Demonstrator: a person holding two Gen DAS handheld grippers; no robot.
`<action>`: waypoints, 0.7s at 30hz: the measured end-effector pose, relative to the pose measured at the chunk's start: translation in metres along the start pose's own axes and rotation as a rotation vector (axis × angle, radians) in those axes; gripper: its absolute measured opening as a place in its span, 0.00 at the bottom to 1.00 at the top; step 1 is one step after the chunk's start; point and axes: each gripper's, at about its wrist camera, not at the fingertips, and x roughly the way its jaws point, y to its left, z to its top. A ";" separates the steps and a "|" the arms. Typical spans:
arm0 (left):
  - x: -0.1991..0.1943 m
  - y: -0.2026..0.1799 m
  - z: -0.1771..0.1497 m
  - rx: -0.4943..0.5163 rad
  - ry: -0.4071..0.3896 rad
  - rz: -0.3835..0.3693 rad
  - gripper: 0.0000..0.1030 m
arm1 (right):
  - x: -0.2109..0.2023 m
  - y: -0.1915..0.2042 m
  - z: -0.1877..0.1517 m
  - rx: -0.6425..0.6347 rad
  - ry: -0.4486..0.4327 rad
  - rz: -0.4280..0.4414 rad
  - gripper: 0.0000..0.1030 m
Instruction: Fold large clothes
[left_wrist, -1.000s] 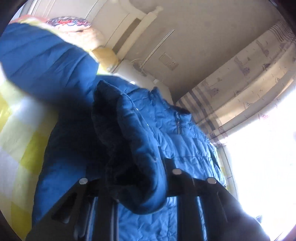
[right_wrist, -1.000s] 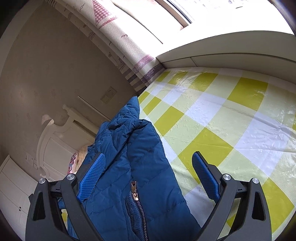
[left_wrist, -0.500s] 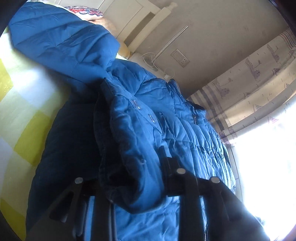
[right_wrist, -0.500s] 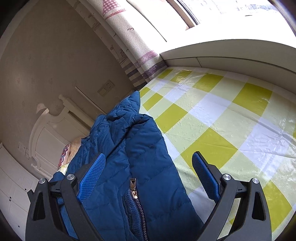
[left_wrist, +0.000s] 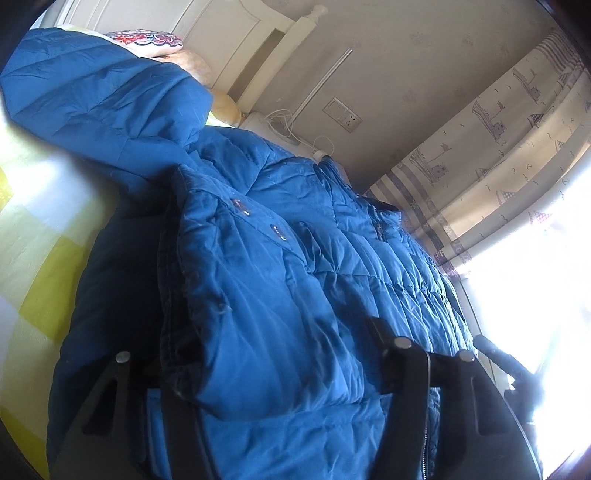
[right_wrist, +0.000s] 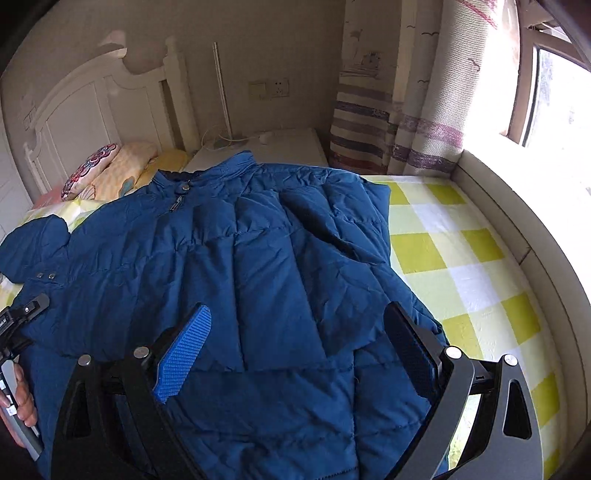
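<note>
Bedroom scene in the left wrist view: a blue quilted jacket (left_wrist: 303, 258) fills most of the frame, lying on a bed covered by a yellow and white checked sheet (left_wrist: 40, 236). The left gripper (left_wrist: 266, 354) reaches in from the bottom edge, and its jaws have just been opening; a thick folded edge of the jacket, with small snap fasteners along it, lies draped between the two black fingers, which stand apart on either side, and the pads are hidden by the cloth. One sleeve stretches up to the left towards a patterned pillow (left_wrist: 147, 40) by the white headboard (left_wrist: 236, 40). A wall socket (left_wrist: 341, 114) and a curtain (left_wrist: 491, 155) printed with small boats sit to the right beside a bright window. In the right wrist view the jacket (right_wrist: 236, 266) lies spread front-up across the bed, collar towards the headboard (right_wrist: 92, 99) and a white bedside table (right_wrist: 269, 146), one side folded in over the chest. The right gripper (right_wrist: 299, 347) hovers above the lower part of the jacket, jaws spread wide with nothing between the blue ribbed pads (right_wrist: 184, 354). The checked sheet (right_wrist: 461, 258) shows bare to the right. At the left edge a hand (right_wrist: 20, 398) holds the other gripper's handle
</note>
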 end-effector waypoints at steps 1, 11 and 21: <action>0.000 -0.001 0.000 0.004 0.000 -0.005 0.60 | 0.013 0.003 0.004 -0.027 0.023 -0.014 0.89; -0.001 -0.002 0.002 0.001 -0.017 -0.012 0.66 | 0.018 -0.014 0.016 0.154 0.027 -0.030 0.84; -0.032 0.009 0.005 -0.060 -0.214 0.092 0.37 | 0.046 -0.012 0.026 0.100 0.074 -0.081 0.91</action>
